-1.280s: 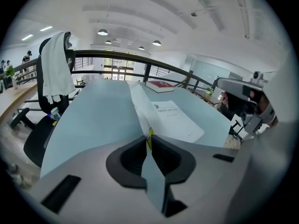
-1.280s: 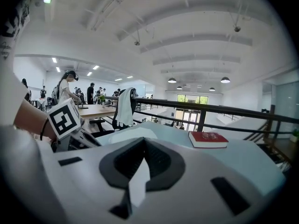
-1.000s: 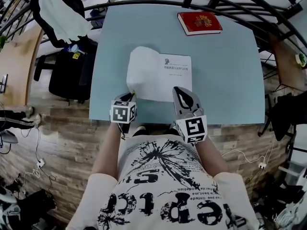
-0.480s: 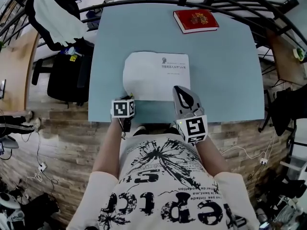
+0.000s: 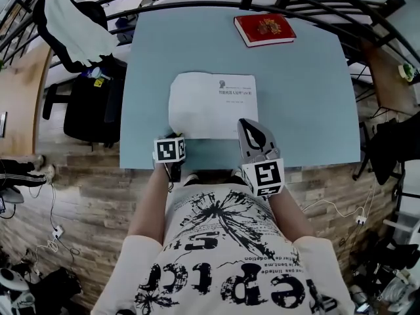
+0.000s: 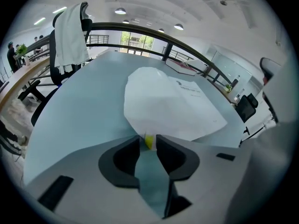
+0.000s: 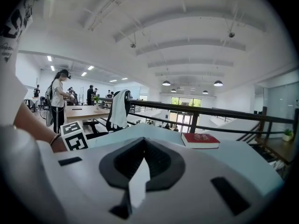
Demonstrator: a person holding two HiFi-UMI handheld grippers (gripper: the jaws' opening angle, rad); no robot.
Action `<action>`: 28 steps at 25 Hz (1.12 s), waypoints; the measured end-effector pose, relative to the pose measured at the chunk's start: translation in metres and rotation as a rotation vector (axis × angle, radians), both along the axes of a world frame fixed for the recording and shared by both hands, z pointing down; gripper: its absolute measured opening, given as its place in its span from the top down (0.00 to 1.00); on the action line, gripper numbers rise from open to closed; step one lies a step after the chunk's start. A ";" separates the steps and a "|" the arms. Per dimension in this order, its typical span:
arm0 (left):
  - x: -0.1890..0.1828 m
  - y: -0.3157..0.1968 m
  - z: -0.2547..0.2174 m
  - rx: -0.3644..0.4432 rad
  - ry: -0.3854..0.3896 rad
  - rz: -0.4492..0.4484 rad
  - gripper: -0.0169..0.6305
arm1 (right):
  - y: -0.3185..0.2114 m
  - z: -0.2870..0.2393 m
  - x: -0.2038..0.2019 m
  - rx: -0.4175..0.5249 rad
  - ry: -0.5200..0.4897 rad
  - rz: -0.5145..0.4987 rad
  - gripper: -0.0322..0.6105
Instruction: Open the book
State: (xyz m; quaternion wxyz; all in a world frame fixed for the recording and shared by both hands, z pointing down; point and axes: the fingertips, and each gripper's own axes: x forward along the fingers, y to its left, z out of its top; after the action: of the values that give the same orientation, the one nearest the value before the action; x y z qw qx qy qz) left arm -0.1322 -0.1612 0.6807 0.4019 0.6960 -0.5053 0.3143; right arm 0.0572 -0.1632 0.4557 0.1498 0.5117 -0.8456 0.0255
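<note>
there is one blue table (image 5: 302,97), with two books and two tongs over it.

far left, off the table, stands one chair (image 5: 79,18) with a white cloth hung on its back. below it is something big and black, but it is hard to tell what it is.

next come the left tongs (image 6: 148,143), at the near left corner of the white book (image 5: 203,107). their jaws are opening. one small yellow bit (image 6: 149,140) sits in the gap between them, right at the tip of the white page. the jaws do not squeeze it. from the head view a black and white cube covers these jaws.

the white book lies in the middle of the table, near the person. it lies open, with small dark print on its right page. the print is too small to read.

the right tongs (image 7: 144,141) are over the near right corner of the white book. their jaws are pressed together with nothing between them. it is hard to tell if they touch the page.

one red book (image 5: 264,29) lies shut at the far right of the table, well away from the white one.

in the right gripper view some people stand far off on the left. they are too small to count.
</note>
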 end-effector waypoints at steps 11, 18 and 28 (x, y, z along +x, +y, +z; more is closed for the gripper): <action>-0.010 -0.002 -0.047 0.130 -0.044 -0.024 0.69 | 0.003 -0.001 -0.010 0.010 -0.011 -0.037 0.93; 0.005 -0.021 -0.112 0.285 -0.028 -0.013 0.79 | 0.002 -0.013 -0.011 0.037 -0.024 -0.041 0.93; 0.050 -0.035 -0.226 0.648 -0.104 0.132 0.93 | 0.005 -0.035 -0.004 0.096 -0.032 -0.045 0.93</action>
State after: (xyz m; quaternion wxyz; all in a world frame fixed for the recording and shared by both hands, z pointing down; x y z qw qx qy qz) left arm -0.0823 -0.1962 0.4543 0.1121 0.8019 -0.5525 0.1978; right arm 0.0530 -0.1587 0.4208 0.1123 0.4985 -0.8595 -0.0103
